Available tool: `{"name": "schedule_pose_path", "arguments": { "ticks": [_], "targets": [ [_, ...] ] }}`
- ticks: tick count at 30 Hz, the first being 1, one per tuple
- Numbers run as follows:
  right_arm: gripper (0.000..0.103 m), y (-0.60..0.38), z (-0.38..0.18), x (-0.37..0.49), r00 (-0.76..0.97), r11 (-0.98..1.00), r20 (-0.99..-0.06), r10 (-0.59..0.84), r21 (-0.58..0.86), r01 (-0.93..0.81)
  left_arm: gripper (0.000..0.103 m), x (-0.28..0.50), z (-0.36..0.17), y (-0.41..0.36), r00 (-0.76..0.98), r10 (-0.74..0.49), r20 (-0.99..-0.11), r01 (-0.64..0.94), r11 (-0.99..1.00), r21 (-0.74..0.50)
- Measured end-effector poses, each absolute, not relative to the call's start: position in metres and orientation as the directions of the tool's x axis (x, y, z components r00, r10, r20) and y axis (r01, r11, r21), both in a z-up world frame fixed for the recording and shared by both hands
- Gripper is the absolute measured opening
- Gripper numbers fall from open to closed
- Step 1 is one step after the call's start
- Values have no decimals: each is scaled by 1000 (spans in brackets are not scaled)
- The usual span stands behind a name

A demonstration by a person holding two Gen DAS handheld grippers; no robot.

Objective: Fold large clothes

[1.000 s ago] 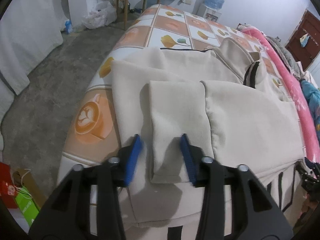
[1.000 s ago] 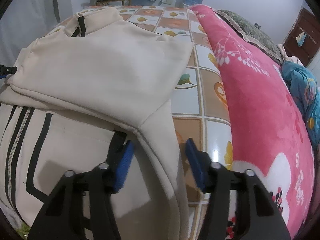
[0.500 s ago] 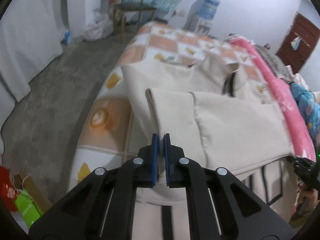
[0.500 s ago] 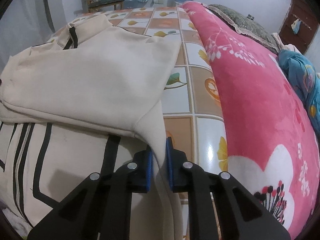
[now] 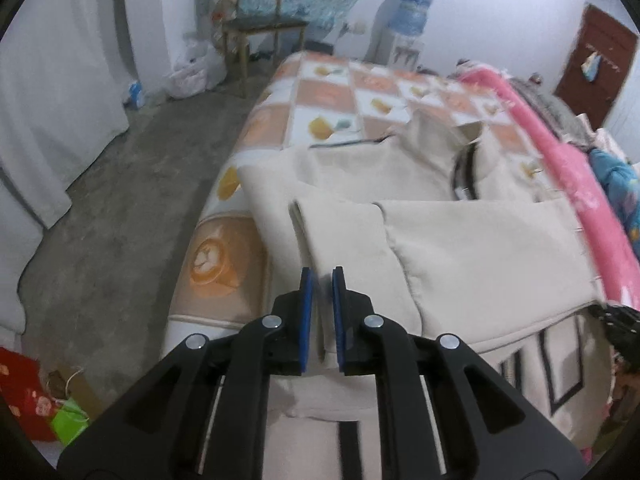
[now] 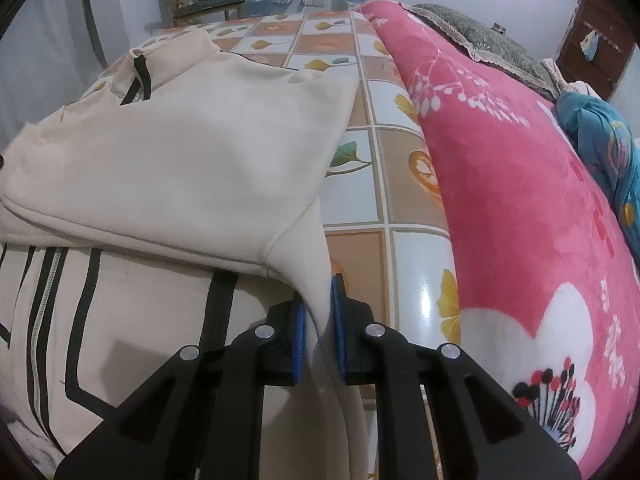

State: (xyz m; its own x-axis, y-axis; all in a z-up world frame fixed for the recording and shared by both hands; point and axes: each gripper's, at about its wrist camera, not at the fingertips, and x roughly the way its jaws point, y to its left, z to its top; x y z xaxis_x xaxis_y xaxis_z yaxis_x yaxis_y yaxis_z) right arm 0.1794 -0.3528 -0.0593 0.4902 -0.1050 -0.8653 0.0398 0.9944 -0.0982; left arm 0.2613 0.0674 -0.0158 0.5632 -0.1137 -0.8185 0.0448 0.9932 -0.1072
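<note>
Bed cover (image 5: 328, 92): a glossy sheet of orange, tan and white squares printed with leaves and coffee cups; it spreads over the whole bed and curves down at the near edge.
Jacket (image 6: 192, 160): a cream zip-up with black stripes lies on the squared cover, its upper part folded down over the striped front; the collar points to the far end of the bed.
Left gripper (image 5: 321, 280): blue pads pressed together on a folded cream edge of the jacket near the bed's left side; the log has the jaws easing open slightly, cloth between them.
Right gripper (image 6: 318, 300): jaws pinched on the corner of the jacket's folded layer, just beside the bare cover.
Pink blanket (image 6: 520, 200): a thick flowered blanket runs along the right of the bed, beside the jacket but apart from it.
Floor (image 5: 120, 208): bare grey concrete to the left of the bed.
Chair (image 5: 260, 28): a wooden chair stands by the far wall.
Water dispenser (image 5: 408, 24): stands by the white far wall, beyond the bed.
Door (image 5: 596, 64): dark brown, far right.
Curtain (image 5: 60, 80): white cloth hanging at the left.
</note>
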Motion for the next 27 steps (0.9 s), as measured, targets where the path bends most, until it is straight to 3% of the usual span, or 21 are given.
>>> {"name": "schedule_pose_path", "arguments": {
  "ticks": [4,11,17,19,20,22,24,27],
  "targets": [
    [13,-352,-58,179,488,995,-867,-103,-98,36,14,262,-29,94,560,-62,-826,-49,993,-108],
    [21,-352,-55,178,484,993,-868,-113,-113,30,16,260,-33,115,571,-203,-795,-35,962,-270],
    [21,-353,-53,176,475,993,-872,-122,-110,53,16,257,-59,110,496,-185,-848,-31,973,-230],
    [27,-351,-44,173,485,992,-865,-128,-119,49,16,250,-58,112,501,-189,-844,-15,974,-227],
    [30,-350,-38,171,496,991,-859,-129,-122,46,19,244,-57,112,500,-194,-844,9,976,-218],
    [45,-348,-22,168,534,993,-837,-114,-112,36,38,240,-57,111,495,-187,-849,40,980,-193],
    [47,-349,-8,168,567,996,-819,-86,-80,35,45,237,-60,104,486,-162,-859,88,987,-136],
    [47,-354,0,175,580,998,-813,-46,-19,52,45,240,-65,98,479,-150,-865,110,988,-110]
  ]
}}
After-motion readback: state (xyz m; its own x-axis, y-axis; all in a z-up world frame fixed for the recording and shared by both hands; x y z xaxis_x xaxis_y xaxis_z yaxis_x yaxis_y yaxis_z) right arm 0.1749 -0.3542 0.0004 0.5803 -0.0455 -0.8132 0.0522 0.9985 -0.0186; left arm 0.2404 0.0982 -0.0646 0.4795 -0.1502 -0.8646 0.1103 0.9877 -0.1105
